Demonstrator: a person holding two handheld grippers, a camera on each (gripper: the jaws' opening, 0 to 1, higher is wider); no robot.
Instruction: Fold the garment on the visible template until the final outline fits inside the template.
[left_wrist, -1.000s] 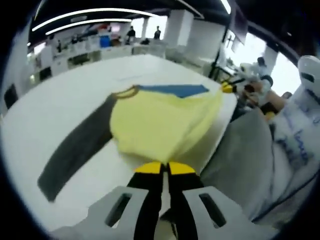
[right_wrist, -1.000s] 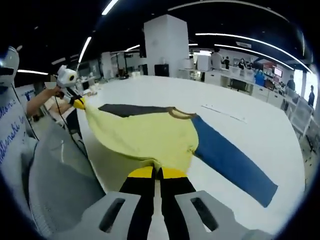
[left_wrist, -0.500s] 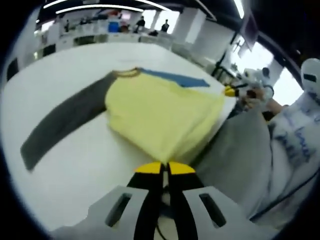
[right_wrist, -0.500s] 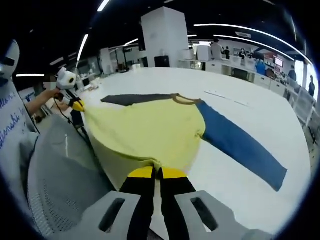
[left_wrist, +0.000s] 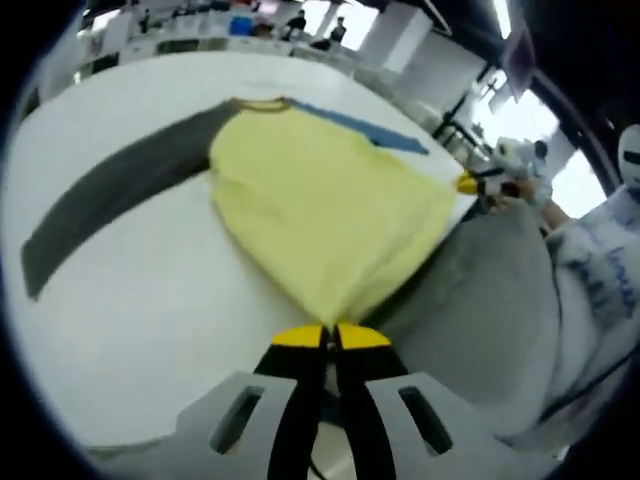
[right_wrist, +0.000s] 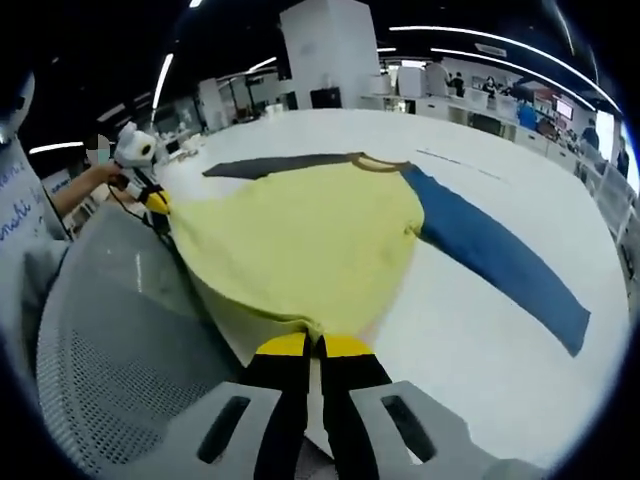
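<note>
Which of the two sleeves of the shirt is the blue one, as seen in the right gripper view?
The blue sleeve stretches to the right of the yellow body; the dark grey sleeve lies at the far left.

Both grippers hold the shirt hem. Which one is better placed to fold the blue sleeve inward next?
Probably the right gripper: the blue sleeve lies on its side of the shirt, while the left gripper faces the grey sleeve.
</note>
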